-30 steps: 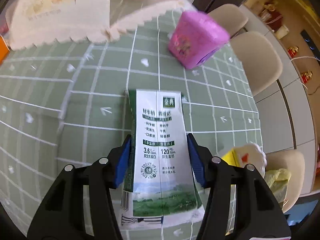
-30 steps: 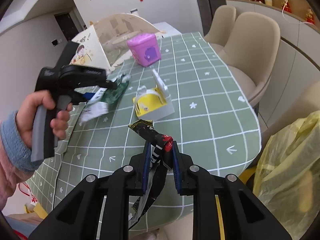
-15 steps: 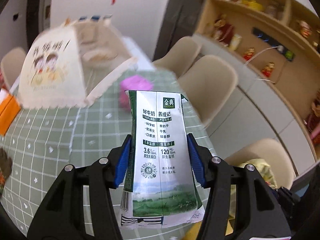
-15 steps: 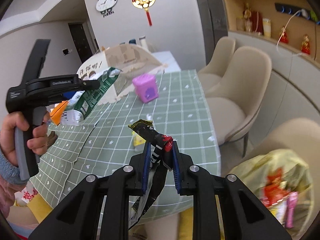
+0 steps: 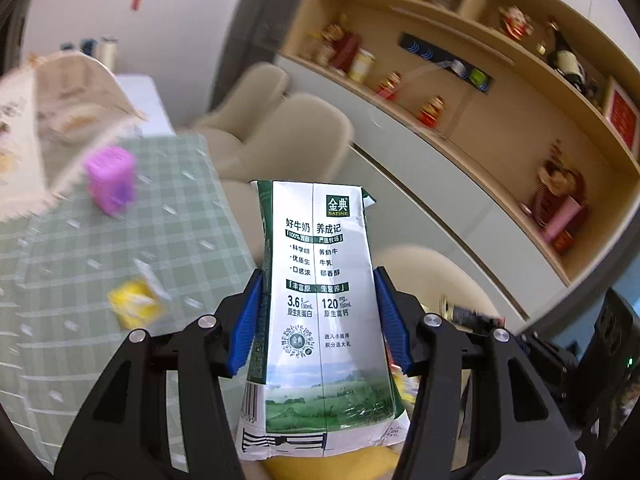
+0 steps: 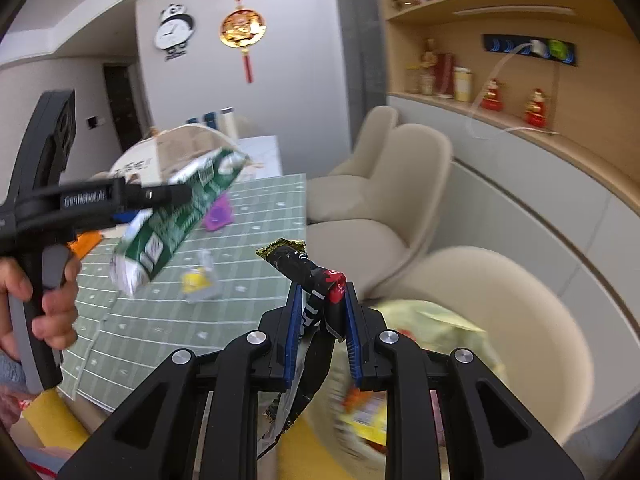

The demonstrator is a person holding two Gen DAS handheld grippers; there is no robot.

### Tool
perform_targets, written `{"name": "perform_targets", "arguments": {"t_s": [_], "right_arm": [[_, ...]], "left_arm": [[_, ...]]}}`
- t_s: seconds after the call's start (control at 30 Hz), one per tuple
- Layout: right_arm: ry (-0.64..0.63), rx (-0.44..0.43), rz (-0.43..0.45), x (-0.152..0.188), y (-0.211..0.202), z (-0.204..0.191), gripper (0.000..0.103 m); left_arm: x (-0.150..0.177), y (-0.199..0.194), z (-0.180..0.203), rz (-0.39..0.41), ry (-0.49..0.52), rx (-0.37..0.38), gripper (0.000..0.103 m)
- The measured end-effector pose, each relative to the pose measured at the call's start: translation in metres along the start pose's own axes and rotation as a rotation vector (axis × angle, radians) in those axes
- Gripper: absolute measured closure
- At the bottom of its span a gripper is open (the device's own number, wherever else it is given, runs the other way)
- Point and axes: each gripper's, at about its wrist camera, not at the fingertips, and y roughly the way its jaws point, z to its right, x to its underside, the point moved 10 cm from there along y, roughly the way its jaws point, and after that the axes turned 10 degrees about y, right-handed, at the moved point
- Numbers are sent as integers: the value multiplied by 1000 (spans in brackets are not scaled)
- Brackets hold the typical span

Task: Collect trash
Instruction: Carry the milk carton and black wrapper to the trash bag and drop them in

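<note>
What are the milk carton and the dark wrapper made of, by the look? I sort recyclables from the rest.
The milk carton looks like coated paperboard with a glossy print: it holds flat panels and a folded seam, though squashed in the left gripper. The dark wrapper, in the right gripper, looks like thin plastic or foil film: it crumples, and its torn edge glints gold.

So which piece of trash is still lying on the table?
The small yellow packet on the green checked tablecloth. The milk carton is in the left gripper, the dark wrapper in the right gripper.
</note>
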Motion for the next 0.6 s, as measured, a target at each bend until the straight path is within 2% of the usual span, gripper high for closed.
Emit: {"name": "perform_targets", "arguments": {"t_s": [0.13, 0.27, 0.4, 0.6], "right_arm": [[36, 73, 3, 4, -11, 53, 83], [93, 120, 11, 8, -19, 98, 83], [139, 142, 21, 9, -23, 122, 83], [216, 152, 21, 20, -22, 151, 83]], "left_arm": [[22, 41, 46, -54, -10, 87, 52], [41, 77, 94, -113, 40, 149, 52], [55, 110, 125, -156, 86, 174, 52], [70, 152, 147, -231, 118, 184, 51]]}}
